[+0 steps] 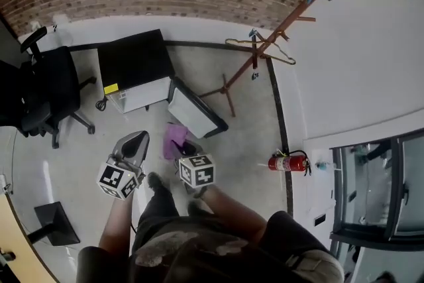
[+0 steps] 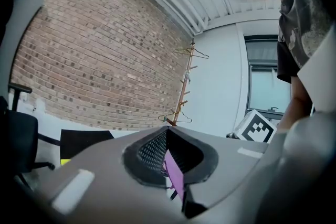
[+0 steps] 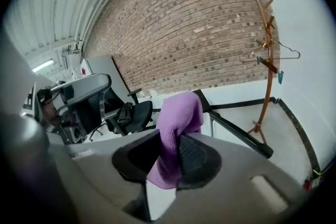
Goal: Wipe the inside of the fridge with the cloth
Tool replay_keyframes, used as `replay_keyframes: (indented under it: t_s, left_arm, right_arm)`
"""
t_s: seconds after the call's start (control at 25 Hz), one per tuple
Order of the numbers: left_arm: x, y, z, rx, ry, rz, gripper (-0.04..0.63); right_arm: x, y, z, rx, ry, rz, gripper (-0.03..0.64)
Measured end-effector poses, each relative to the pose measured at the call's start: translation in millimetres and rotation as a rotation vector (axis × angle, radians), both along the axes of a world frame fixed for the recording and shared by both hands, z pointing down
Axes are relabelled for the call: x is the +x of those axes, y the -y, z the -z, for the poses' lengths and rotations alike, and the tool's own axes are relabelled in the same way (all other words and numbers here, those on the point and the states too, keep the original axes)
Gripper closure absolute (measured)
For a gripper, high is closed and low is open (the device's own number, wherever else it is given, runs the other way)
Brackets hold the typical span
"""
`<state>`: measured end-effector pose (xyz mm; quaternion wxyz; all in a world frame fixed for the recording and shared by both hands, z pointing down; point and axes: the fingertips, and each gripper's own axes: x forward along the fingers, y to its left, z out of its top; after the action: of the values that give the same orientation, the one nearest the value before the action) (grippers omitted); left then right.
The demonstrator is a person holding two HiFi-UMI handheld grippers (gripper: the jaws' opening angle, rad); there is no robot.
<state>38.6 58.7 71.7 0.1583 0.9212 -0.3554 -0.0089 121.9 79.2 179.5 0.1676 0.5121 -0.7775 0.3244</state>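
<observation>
**Mia:** Where is the cloth (image 3: 177, 113)?

**Tom:** It is in the right hand-held gripper (image 3: 169, 157). The jaws are squeezed tight on it. The purple cloth sticks up out of them in a soft bunch.

**Mia:** And the other one?

**Tom:** The left hand-held gripper (image 2: 167, 157) has its jaws pressed together, and I don't think it holds anything. A thin bit of purple shows in the slit. From the head view, that gripper is apart from the cloth, so I think the purple is just the cloth seen past it.

**Mia:** Where is the fridge (image 1: 132, 61)?

**Tom:** It is the little black box on the floor (image 1: 248, 136), near the brick wall. Its door (image 1: 197, 113) is swung open. The white inside faces the person.

**Mia:** So which way must the cloth go?

**Tom:** Forward and to the left. The cloth is well apart from the opening, and it has not touched the inside yet. The open door is just ahead of the cloth. Its long side runs from the fridge out toward the right gripper.

**Mia:** Which gripper is closer to the opening?

**Tom:** The left one lines up with it better. But the right one has the cloth, so I think it must reach across, on the inner side of the door.
</observation>
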Motion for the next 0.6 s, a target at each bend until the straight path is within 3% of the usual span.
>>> replay_keyframes:
  t_s: [0.6]
  left_arm:
    - [89, -201, 8, -0.085, -0.007, 0.038, 0.578]
  right_arm:
    - [89, -162, 40, 0.073, 0.076, 0.104, 0.543]
